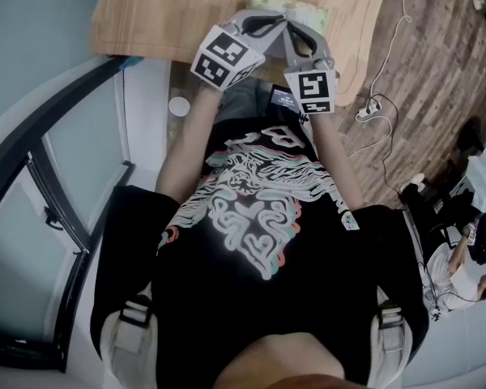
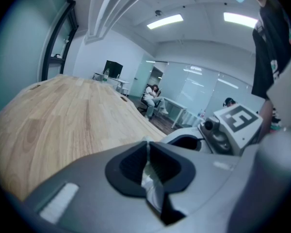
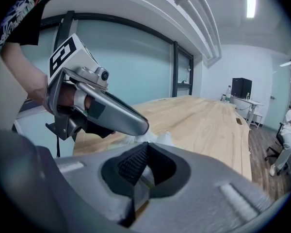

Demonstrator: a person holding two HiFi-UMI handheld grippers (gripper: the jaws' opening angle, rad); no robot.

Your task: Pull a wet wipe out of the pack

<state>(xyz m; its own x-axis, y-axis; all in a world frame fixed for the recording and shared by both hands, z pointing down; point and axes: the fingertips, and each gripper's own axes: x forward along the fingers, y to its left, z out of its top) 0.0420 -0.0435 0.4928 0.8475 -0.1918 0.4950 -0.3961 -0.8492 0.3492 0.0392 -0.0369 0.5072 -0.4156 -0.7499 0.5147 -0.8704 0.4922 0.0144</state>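
Two hand-held grippers meet over a pale green pack (image 1: 309,8) of wet wipes lying at the near edge of a long wooden table (image 1: 170,14) in a glass-walled office, as seen from the person's head camera. The left gripper (image 1: 269,24) has its jaws pressed together on a thin white fold, the wipe (image 2: 150,181), which the right gripper view shows as a crumpled white tuft (image 3: 155,139) at that gripper's tip, just above the pack. The right gripper (image 3: 146,152) is likewise clamped tight on a thin translucent strip, which looks to be an edge of the pack, though its own view does not settle this.

The step in hand appears to be the pull itself: the wipe is pinched at the mouth of the pack and not yet drawn free. The next move would seem to call for the left gripper to lift up and away while the right pins the pack down, slowly enough that the sheet neither tears nor drags the pack along.

The pack is mostly hidden beneath the grippers; its opening and whatever wipes remain inside cannot be seen, only the one tuft emerging
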